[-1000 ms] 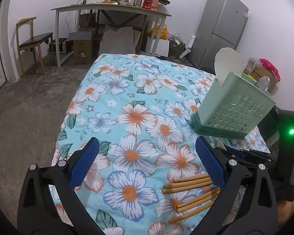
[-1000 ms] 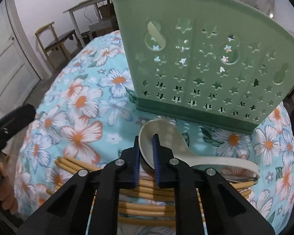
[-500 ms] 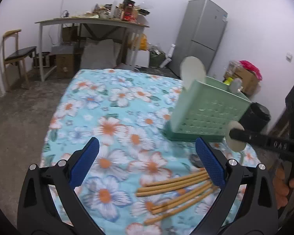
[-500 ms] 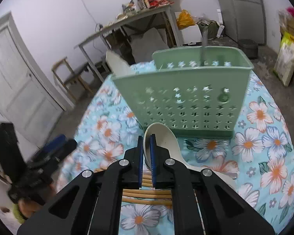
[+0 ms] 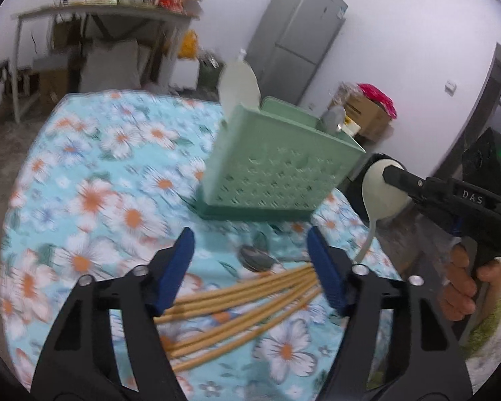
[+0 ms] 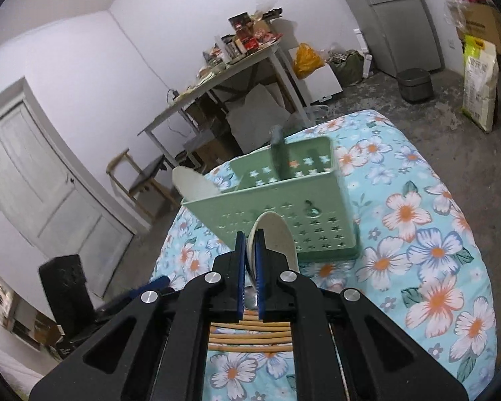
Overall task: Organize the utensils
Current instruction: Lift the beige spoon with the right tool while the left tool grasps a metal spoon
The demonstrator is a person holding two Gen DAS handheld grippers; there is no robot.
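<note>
Your right gripper (image 6: 248,250) pinches the cream plastic spoon (image 6: 277,237), now lifted toward the green perforated caddy (image 6: 284,200); your left gripper (image 5: 250,264), jaws closing on nothing, hovers over the bamboo chopsticks (image 5: 243,304).

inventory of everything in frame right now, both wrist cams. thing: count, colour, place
utensil caddy: 1, pale green, perforated, standing mid-table
white spoon in caddy: 1, sticking up at one end
metal utensil in caddy: 1, grey, upright, type unclear
held white spoon: 1, lifted in front of the caddy, pinched by its bowl
metal spoon: 1, silver, flat on the cloth by the chopsticks
chopsticks: several, tan, loose bundle at near edge, count unclear
tablecloth: 1, turquoise floral
fridge: 1, grey, back wall
cluttered desk: 1, white, background
left gripper: jaws closing, nothing between, above chopsticks
right gripper: shut on spoon
hand: 1, on right gripper's handle
</note>
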